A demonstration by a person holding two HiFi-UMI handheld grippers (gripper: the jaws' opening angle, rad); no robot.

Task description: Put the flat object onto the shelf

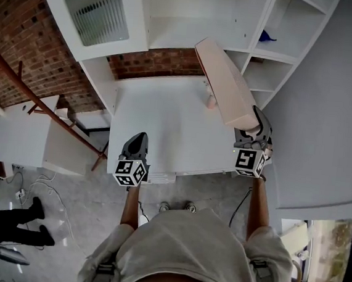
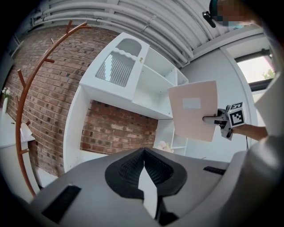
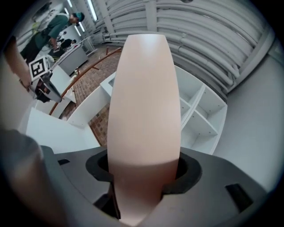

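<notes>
The flat object (image 1: 225, 83) is a pale pink, thin rectangular board with a small label on one face. My right gripper (image 1: 252, 127) is shut on its near end and holds it raised above the white desk (image 1: 159, 123), tilted toward the white shelf unit (image 1: 265, 50). In the right gripper view the board (image 3: 144, 102) runs up from between the jaws (image 3: 143, 175) and hides the middle of the shelf unit (image 3: 202, 115). The left gripper view shows the board (image 2: 194, 115) and the right gripper (image 2: 216, 119) in mid-air. My left gripper (image 1: 137, 141) hovers at the desk's front edge, shut and empty (image 2: 144, 155).
A small pinkish thing (image 1: 211, 101) sits at the back of the desk under the board. A blue object (image 1: 266, 36) lies in an upper shelf compartment. A glass-fronted cabinet door (image 1: 96, 9) hangs at top left. A copper-coloured rack (image 1: 20, 85) stands left, by a brick wall.
</notes>
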